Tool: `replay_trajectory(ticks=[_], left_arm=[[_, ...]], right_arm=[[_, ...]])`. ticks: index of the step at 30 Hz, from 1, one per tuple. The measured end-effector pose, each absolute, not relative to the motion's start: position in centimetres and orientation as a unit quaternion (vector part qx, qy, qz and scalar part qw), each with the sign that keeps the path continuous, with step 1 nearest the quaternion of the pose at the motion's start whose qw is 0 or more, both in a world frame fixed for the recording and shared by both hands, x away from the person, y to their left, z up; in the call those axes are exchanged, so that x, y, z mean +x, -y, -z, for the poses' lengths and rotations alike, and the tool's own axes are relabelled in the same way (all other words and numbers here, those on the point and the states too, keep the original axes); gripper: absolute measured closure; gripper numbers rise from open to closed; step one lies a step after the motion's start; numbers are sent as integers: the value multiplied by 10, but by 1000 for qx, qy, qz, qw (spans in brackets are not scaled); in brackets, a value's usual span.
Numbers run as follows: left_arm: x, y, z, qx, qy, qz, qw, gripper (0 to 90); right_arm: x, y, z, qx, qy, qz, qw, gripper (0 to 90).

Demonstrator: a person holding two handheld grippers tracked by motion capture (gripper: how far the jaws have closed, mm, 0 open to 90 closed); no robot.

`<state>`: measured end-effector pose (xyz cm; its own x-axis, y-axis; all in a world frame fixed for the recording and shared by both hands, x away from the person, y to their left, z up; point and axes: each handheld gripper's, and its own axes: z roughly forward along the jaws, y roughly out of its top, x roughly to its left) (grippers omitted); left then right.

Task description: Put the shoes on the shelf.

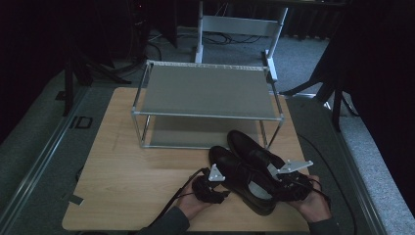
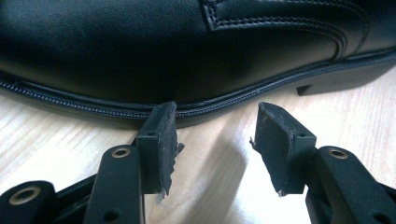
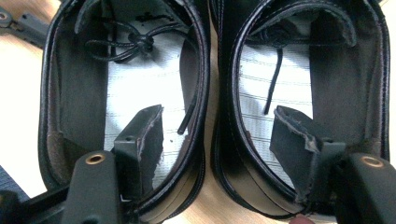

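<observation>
Two black leather lace-up shoes lie side by side on the wooden table [image 1: 127, 166], toes toward the rack: the left shoe [image 1: 234, 172] and the right shoe [image 1: 250, 148]. My right gripper [image 1: 285, 180] reaches over their heels. In the right gripper view it [image 3: 218, 112] is open, one jaw down in the left shoe [image 3: 135, 84], the other in the right shoe [image 3: 289, 74], the two inner walls between them untouched. My left gripper [image 1: 220, 182] sits low beside the left shoe. It [image 2: 215, 109] is open and empty, its tips just short of the shoe's sole edge [image 2: 140, 46].
A two-tier metal shoe rack [image 1: 205, 90] with grey shelves stands at the table's far middle, both shelves bare. Bare wood lies to the left of the shoes. A white frame [image 1: 240, 24] stands on the floor behind the rack. The table's front edge is close under my hands.
</observation>
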<state>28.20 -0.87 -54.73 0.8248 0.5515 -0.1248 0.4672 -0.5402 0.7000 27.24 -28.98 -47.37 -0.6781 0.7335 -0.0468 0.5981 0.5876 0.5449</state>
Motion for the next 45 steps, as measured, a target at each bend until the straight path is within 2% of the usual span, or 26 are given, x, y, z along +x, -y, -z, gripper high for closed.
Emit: replay_trajectory(ticks=[9, 13, 16, 18, 20, 26, 40, 45], left_arm=[[281, 9, 547, 875, -293, -57, 382, 489], [281, 9, 546, 872, -293, -60, 387, 489], [283, 9, 544, 870, -293, -61, 392, 489], [283, 9, 542, 868, -294, -64, 397, 489], [284, 9, 541, 867, -294, -66, 398, 488], [285, 11, 542, 864, -302, -70, 397, 486], [291, 10, 540, 855, -320, -77, 402, 471], [291, 7, 537, 851, -321, -79, 408, 471]], right_arm=[[276, 286, 473, 380, -888, -223, 135, 377], [283, 282, 479, 382, -894, -203, 116, 491], [285, 281, 478, 380, -894, -210, 109, 660], [286, 282, 478, 382, -895, -207, 95, 727], [288, 283, 478, 383, -896, -207, 86, 758], [287, 285, 478, 395, -887, -227, 81, 786], [284, 286, 479, 394, -880, -257, 64, 786], [282, 284, 473, 401, -870, -278, 75, 789]])
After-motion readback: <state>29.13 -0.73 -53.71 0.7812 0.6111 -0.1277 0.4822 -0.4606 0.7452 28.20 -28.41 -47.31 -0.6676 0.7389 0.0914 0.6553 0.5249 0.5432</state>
